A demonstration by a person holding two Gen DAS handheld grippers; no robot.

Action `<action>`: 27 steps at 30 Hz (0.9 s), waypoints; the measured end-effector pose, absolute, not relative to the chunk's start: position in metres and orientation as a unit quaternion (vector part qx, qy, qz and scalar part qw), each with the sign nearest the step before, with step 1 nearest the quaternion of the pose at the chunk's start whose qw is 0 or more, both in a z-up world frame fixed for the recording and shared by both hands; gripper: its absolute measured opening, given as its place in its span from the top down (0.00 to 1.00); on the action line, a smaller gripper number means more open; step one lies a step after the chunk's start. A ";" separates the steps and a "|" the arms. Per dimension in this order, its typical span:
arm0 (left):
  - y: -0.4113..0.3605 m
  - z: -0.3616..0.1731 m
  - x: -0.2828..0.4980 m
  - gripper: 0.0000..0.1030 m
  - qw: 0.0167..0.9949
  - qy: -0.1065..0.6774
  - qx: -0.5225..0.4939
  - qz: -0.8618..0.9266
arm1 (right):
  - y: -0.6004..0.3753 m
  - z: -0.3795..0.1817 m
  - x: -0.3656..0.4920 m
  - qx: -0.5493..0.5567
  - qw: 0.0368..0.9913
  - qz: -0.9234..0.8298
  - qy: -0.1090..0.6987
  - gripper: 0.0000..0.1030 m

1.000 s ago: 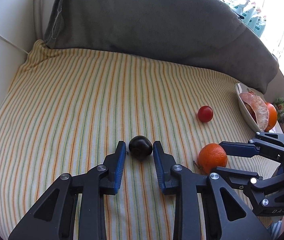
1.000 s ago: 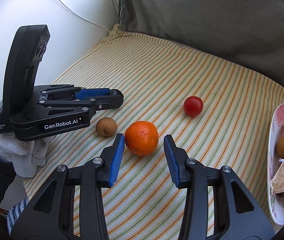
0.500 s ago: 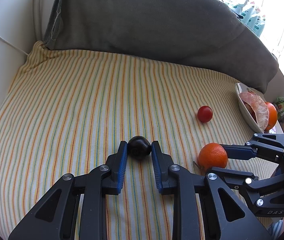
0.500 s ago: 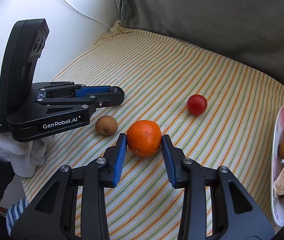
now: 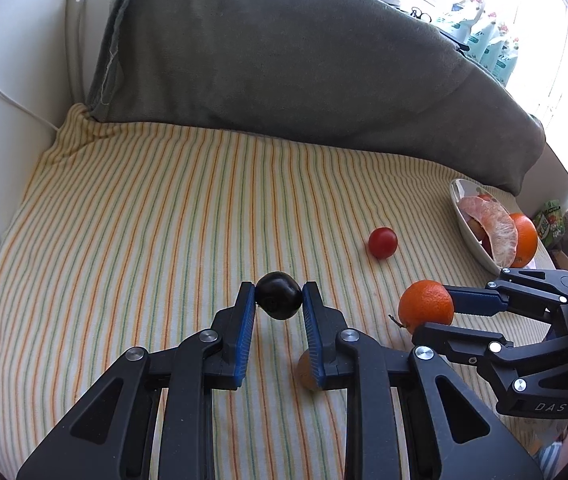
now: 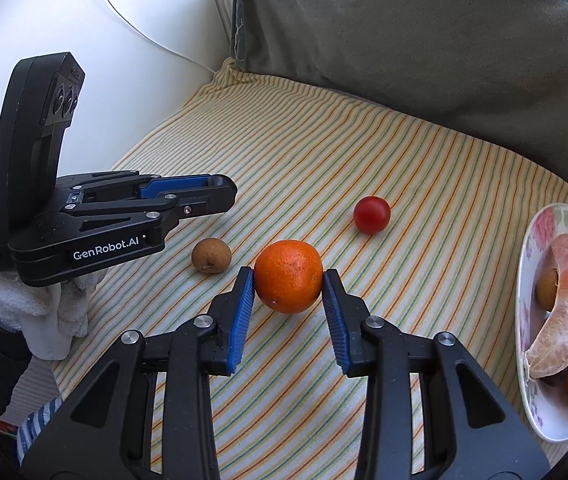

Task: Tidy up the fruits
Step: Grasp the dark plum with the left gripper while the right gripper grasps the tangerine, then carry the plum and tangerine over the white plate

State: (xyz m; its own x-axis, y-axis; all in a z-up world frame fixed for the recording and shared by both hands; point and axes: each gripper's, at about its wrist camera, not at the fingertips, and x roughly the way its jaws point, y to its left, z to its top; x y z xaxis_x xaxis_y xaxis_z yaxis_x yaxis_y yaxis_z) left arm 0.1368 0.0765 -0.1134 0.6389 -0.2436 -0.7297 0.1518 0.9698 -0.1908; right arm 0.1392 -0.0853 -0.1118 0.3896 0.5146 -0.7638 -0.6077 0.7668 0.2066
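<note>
**Both grippers clamp fruit**

The left gripper (image 5: 279,295) pinches a dark plum (image 5: 278,295) at its fingertips, raised off the striped cloth (image 5: 143,216). The right gripper (image 6: 288,280) grips an orange (image 6: 288,276) between its blue pads. A brown fruit (image 6: 211,255) and a tomato (image 6: 372,214) lie nearby; a plate (image 6: 534,240) sits at the right, a grey cushion (image 5: 284,60) behind.

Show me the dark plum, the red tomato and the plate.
dark plum (image 5: 278,295), left wrist view, middle of its front.
red tomato (image 6: 372,214), right wrist view, centre.
plate (image 6: 538,229), right wrist view, bare floral rim.
</note>
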 end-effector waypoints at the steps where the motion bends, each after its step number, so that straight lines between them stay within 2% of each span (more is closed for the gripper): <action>1: 0.075 -0.111 0.136 0.78 0.904 0.409 -0.056 -0.111 | -0.089 -0.110 0.138 -0.050 0.833 0.336 0.436 0.65; 27: -0.023 -0.076 0.150 0.78 0.904 0.377 -0.041 -0.198 | -0.235 -0.057 0.153 0.000 0.895 0.235 0.379 0.65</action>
